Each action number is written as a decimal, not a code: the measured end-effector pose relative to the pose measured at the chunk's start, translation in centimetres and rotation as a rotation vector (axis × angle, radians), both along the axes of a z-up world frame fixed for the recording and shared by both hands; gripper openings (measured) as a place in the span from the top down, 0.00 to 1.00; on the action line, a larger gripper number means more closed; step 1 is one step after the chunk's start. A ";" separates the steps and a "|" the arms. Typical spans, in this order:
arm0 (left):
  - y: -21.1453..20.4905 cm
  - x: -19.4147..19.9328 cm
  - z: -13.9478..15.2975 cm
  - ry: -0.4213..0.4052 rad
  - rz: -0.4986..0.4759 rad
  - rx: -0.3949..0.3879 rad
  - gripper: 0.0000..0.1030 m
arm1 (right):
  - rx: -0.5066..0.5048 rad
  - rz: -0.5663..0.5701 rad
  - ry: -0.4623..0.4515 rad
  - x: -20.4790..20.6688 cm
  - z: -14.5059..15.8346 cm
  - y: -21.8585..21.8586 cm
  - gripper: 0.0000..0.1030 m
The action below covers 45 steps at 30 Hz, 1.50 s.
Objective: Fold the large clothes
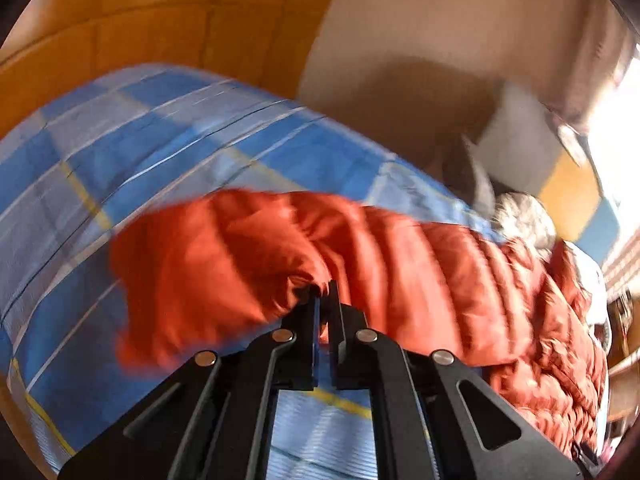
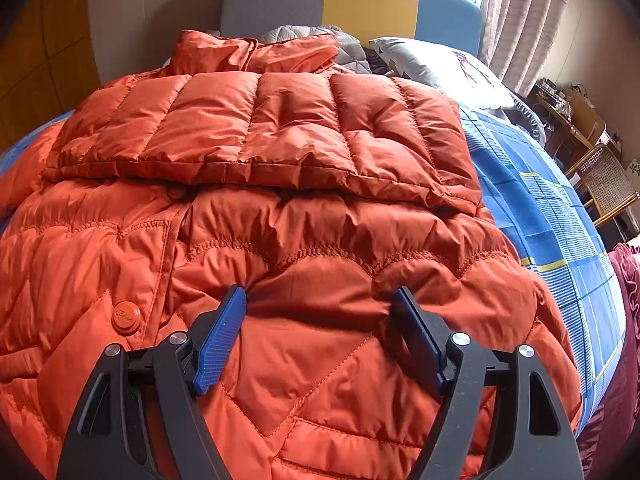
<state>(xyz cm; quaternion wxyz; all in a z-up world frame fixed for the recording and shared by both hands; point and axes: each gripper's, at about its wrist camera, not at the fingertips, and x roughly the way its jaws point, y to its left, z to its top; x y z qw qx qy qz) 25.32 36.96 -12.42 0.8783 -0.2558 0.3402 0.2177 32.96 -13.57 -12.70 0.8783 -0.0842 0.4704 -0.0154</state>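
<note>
An orange quilted puffer jacket (image 2: 280, 208) lies spread on a bed, with one sleeve folded flat across its chest (image 2: 264, 132). My right gripper (image 2: 320, 308) is open, its blue-padded fingers (image 2: 224, 332) pressing down on the jacket's lower body. In the left wrist view my left gripper (image 1: 325, 292) is shut on a bunched sleeve end of the jacket (image 1: 224, 264) and holds it lifted above the bed sheet. That view is blurred by motion.
The bed has a blue plaid sheet (image 2: 540, 200). A grey pillow (image 2: 436, 68) and a grey quilted cloth (image 2: 320, 36) lie by the headboard (image 2: 360, 0). A maroon cloth (image 2: 624, 320) hangs at the right bed edge. Chairs and a cluttered desk (image 2: 592, 152) stand beyond.
</note>
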 end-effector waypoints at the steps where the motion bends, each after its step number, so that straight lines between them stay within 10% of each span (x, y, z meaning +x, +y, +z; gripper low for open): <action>1: -0.7 0.5 0.4 -0.003 -0.020 0.015 0.98 | 0.002 0.000 0.002 0.0 0.0 0.0 0.27; 23: -29.4 6.8 4.3 -0.038 -0.763 0.233 0.98 | 0.069 -0.016 0.031 0.1 0.6 -1.5 0.27; 27: -31.3 6.4 3.6 -0.023 -0.810 0.209 0.85 | 0.076 -0.020 0.034 0.1 0.7 -1.9 0.27; 29: -31.5 6.0 3.6 -0.032 -0.823 0.197 0.63 | 0.079 -0.022 0.035 0.1 0.8 -2.0 0.27; 45: -28.7 1.2 2.9 -0.096 -0.683 0.098 0.42 | 0.086 -0.023 0.012 -0.7 1.2 -1.1 0.27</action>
